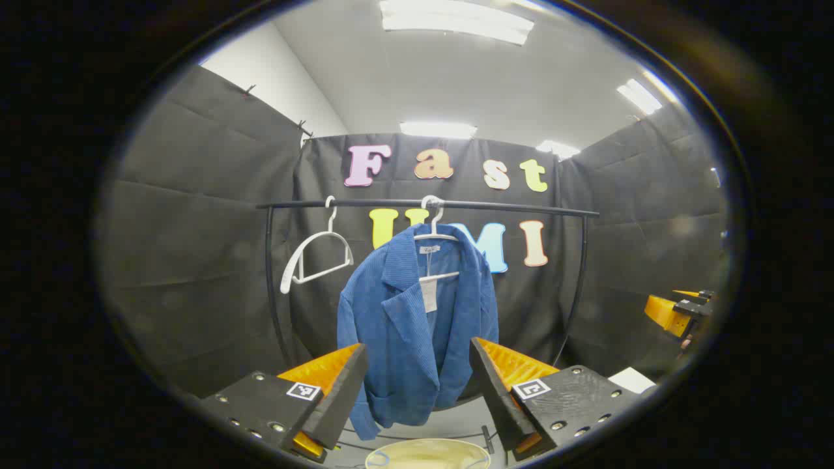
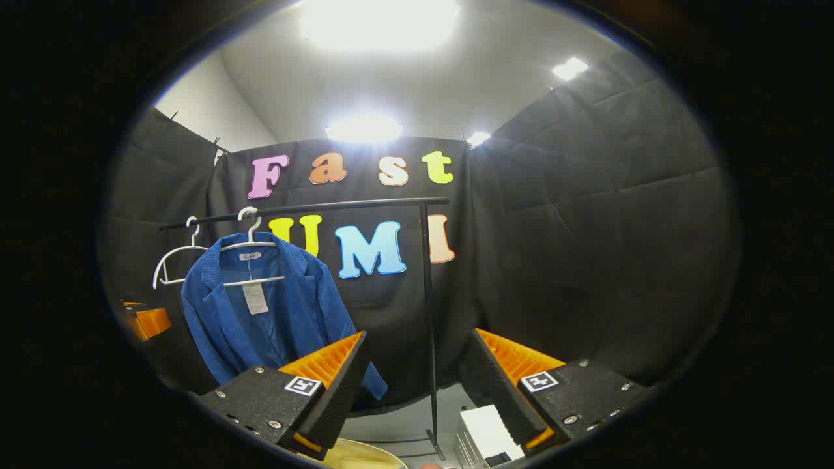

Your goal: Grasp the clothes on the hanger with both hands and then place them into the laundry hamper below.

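Ribbed blue corduroy jacket (image 1: 417, 326) on white hanger (image 1: 435, 233)

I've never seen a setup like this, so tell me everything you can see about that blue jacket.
The blue jacket looks like ribbed, corduroy-like cloth, with a collar, lapels and a pale tag inside the neck. It hangs open on a white hanger hooked over the black rail. Nothing else touches it; both grippers are open and apart from it.
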`<state>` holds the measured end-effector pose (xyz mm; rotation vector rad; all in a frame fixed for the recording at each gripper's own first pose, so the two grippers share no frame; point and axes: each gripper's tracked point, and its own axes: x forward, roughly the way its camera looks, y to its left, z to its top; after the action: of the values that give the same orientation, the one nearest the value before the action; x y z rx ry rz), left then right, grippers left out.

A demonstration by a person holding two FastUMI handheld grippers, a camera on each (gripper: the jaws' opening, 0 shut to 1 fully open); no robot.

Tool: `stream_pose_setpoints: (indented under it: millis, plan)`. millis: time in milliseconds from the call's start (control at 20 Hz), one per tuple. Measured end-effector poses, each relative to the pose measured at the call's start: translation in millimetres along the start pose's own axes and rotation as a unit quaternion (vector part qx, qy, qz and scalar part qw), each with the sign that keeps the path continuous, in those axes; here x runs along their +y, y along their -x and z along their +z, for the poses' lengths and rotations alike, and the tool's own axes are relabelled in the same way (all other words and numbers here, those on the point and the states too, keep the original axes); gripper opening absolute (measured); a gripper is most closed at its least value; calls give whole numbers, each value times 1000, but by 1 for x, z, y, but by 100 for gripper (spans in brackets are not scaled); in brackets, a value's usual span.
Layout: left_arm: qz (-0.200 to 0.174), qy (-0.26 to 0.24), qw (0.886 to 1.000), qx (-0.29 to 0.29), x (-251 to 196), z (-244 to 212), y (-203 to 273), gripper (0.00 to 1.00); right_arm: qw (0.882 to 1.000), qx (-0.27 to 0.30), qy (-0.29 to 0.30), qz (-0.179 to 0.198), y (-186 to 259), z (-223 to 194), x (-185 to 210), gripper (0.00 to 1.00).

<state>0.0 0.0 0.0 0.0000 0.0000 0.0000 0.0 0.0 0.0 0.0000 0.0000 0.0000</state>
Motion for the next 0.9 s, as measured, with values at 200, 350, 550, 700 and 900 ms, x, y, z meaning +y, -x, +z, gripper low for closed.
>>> stream_pose_setpoints:
  millis: [200,350,550,700,900]
  plan:
    - [1,5,1000,-3,-1,-1,1,91,1000,1,10,-9,-1,0,-2,91]
    - [-2,2,1000,0,0,-1,0,90,1000,2,5,-10,1,1,1,95]
    - [4,-4,1000,7,-1,-4,1,90,1000,7,7,-6,1,-2,5,95]
    - [11,1,1000,6,-3,-3,4,91,1000,9,10,1,0,-2,11,95]
    - [23,10,1000,3,-3,-6,8,91,1000,18,20,11,-5,-7,21,95]
